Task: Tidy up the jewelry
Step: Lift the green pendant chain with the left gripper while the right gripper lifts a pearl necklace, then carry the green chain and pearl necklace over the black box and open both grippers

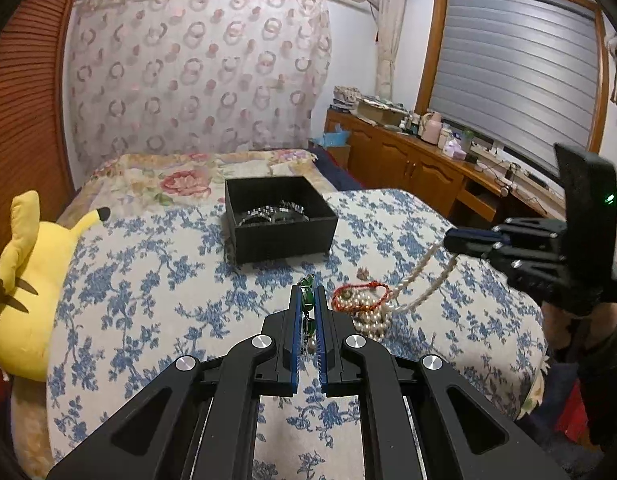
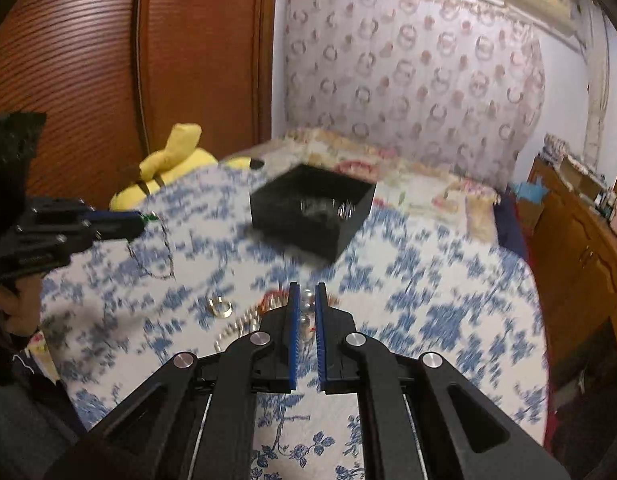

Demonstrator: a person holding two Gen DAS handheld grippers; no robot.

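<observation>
Black box (image 1: pixel 282 236), white bedspread (image 1: pixel 156 280) with blue floral print, yellow plush toy (image 1: pixel 26 280) with black-tipped ear, cream pearl necklace (image 1: pixel 368 312), red cord bracelet (image 1: pixel 360 289), green bead piece (image 1: pixel 307 294), gold ring (image 2: pixel 219 306), pink-ringed curtain (image 1: pixel 196 72), reddish-brown slatted door (image 1: pixel 20 128).

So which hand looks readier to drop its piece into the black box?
Probably left. The left hand-held gripper holds a short green piece clear of the bed, facing the box. The right hand-held gripper grips a pearl strand still trailing into the pile.
</observation>
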